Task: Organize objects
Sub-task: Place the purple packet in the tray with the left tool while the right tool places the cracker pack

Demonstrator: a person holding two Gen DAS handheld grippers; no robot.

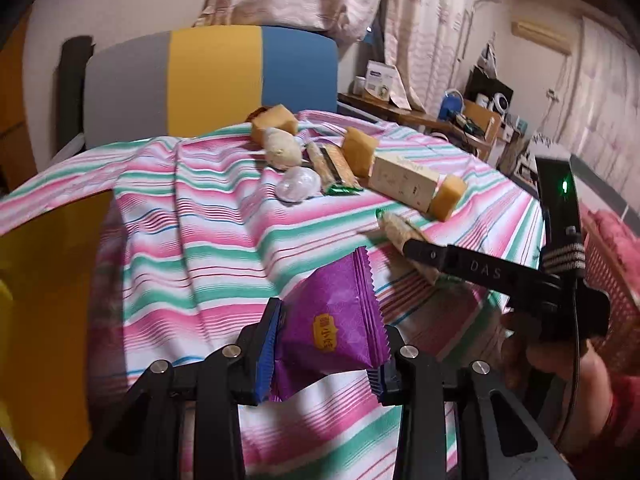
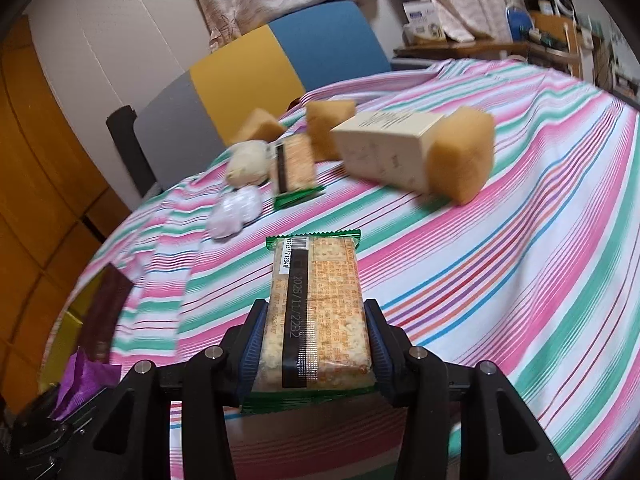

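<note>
Your left gripper pinches a purple snack packet between its blue ribbed pads; the crinkled foil pouch has serrated end seals and a small orange label, and it hangs above the striped cloth. Your right gripper has its jaws pressed on the long sides of a cracker pack: a flat rectangular block in clear film with green sealed ends, a black printed strip and a barcode, held lengthwise over the table. The cloth is thin cotton, wrinkled, banded in pink, green and white. Farther back lie three tan sponge cubes with a porous surface, a cream cardboard box touching one cube, a second cracker pack, a pale lumpy wrapped item and a translucent crumpled plastic piece. Behind the table stands a chair back in grey, yellow and blue panels.
</note>
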